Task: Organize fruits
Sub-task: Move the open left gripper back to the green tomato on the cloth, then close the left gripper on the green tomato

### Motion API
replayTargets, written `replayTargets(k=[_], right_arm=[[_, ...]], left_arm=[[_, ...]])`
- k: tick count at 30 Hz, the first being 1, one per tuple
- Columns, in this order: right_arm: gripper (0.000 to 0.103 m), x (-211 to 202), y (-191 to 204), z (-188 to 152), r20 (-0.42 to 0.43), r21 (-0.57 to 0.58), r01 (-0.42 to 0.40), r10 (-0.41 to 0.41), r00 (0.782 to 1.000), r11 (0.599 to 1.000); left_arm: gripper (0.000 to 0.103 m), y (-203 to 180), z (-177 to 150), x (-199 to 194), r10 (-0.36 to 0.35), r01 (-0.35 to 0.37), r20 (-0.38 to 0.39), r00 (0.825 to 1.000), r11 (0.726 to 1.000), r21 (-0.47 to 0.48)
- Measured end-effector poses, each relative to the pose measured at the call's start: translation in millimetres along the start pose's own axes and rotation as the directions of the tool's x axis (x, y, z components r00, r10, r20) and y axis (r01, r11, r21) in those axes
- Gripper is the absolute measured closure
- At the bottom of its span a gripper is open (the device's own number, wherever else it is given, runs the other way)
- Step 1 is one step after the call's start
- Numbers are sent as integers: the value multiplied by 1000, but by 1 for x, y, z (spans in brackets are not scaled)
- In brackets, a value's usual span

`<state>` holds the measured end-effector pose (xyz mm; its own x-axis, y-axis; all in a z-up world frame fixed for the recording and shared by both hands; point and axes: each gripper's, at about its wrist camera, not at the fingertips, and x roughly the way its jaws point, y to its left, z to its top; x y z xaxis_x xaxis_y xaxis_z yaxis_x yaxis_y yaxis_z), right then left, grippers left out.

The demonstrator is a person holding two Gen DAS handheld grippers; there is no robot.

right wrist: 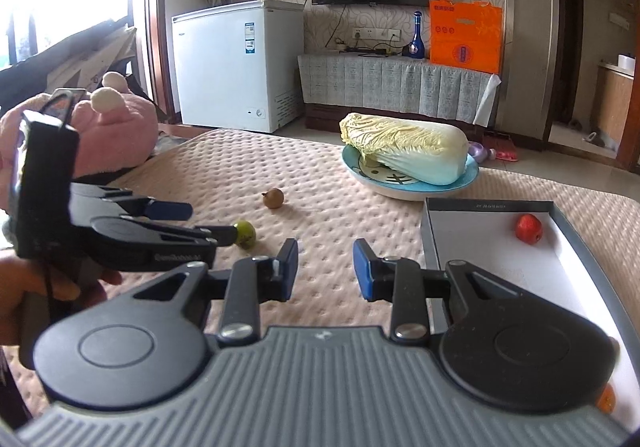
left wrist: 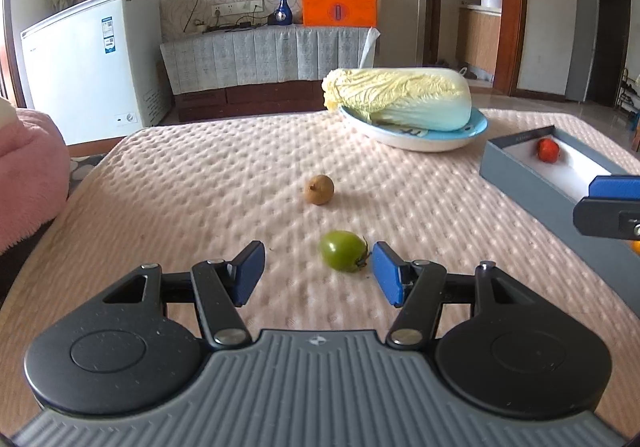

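Observation:
A green tomato lies on the quilted tabletop, just ahead of my left gripper, which is open; the fruit sits close to the right fingertip, untouched. From the right wrist view the left gripper reaches in from the left, its tip at the green tomato. A brown round fruit rests farther back. A red fruit lies in the grey box at the right. My right gripper hovers beside the box, jaws a little apart with nothing between them.
A napa cabbage fills a blue plate at the back. An orange fruit peeks out at the box's near end. A pink plush toy sits off the left edge. A hand holds the left gripper.

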<state>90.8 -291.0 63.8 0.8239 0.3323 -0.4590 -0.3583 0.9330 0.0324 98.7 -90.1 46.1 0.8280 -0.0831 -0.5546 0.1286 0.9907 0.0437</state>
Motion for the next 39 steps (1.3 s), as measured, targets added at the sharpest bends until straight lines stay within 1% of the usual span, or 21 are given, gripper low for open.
replayTargets(k=[5,9,17,26,30,33,35,37,39], right_arm=[[70,1,5,-4,-27,-4,-26,26,999,1000],[70,-4,8,-3,-22,-21,-48,48,999,999],[70,-7,2,-5,-36,1,-49,49,998,999],[70,-7,0,-9,-48,5,-32,32,998,999],[70,-5,13,-11,-58,-17,-67,66,996,998],[70,-5,23,-11,-56,-44,-96,93,994,994],[70,-5,26,-11,-58,-52,-103,100,993,993],[70,-3,25,-11,-61,-49,-96,93,994,994],[70,-2,22,-11,-62,-38,-87,84,994,995]], left_arm=[[38,-6,1,9,12,-12,-12,1000,1000,-4],[38,-11,2,12,10,-10,-12,1000,1000,3],[38,-15,4,17,13,-13,-17,1000,1000,3],[38,-17,5,26,17,-17,-29,999,1000,-8],[38,-18,4,31,23,-23,-43,999,1000,-8],[40,-19,4,33,22,-22,-47,999,1000,-5],[49,-19,4,35,16,-16,-51,999,1000,-11],[54,-18,4,36,5,-6,-54,999,1000,-20],[57,-19,4,37,2,-3,-55,999,1000,-18]])
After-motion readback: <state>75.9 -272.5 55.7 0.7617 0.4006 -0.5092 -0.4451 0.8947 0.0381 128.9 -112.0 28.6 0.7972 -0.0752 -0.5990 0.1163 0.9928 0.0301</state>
